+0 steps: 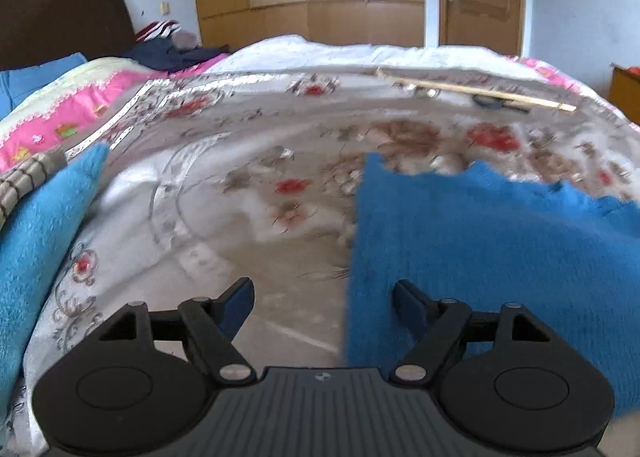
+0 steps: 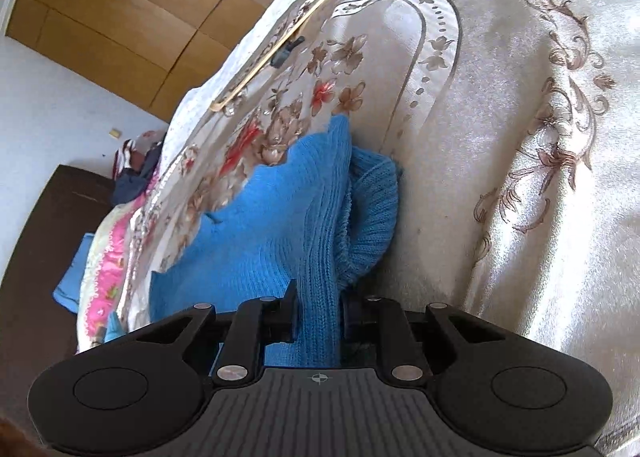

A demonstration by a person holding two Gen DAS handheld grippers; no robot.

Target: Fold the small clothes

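Observation:
A blue knitted sweater (image 1: 480, 241) lies on the flowered bedspread (image 1: 248, 161), filling the right side of the left wrist view. My left gripper (image 1: 323, 291) hovers open just above the bedspread at the sweater's left edge. Its right finger (image 1: 408, 299) overlaps the knit, and nothing lies between the fingers. In the right wrist view, my right gripper (image 2: 318, 299) is shut on a ribbed fold of the sweater (image 2: 280, 225). The ribbed collar or cuff (image 2: 372, 213) bunches just beyond the fingers.
Another blue cloth (image 1: 40, 241) and a brown striped garment (image 1: 22, 181) lie at the left. A wooden stick (image 1: 476, 91) and a small dark object (image 1: 490, 102) rest at the far side of the bed. Pink quilt (image 1: 60, 117), dark clothes (image 1: 172, 51), headboard and wardrobe stand behind.

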